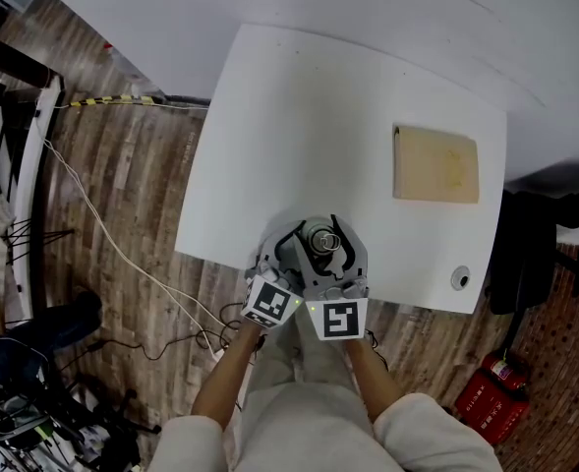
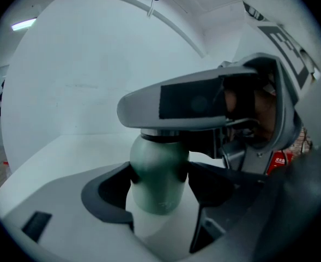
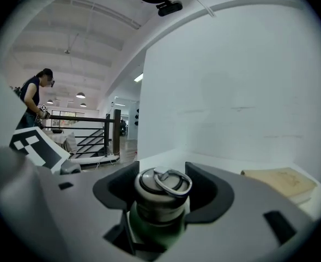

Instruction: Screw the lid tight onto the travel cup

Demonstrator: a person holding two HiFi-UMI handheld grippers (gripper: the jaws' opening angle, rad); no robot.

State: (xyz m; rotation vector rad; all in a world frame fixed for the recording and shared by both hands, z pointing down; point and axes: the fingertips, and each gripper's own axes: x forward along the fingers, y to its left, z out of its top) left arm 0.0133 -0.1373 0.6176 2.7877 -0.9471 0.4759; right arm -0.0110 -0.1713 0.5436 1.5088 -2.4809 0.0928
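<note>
Travel cup (image 2: 157, 171), green-bodied, stands upright near the front edge of the white table (image 1: 348, 106), just in front of the person. The left gripper (image 2: 159, 187) clamps its body, a pad pressed against each side. The silver lid (image 3: 161, 192), with a ring on top, sits on the cup's neck, and the right gripper (image 3: 163, 196) has its jaws closed on it, just above the left gripper's jaws. Well apart, farther across the table, lies a tan board (image 1: 435, 164). Wooden floor (image 1: 122, 185) surrounds the table.
</note>
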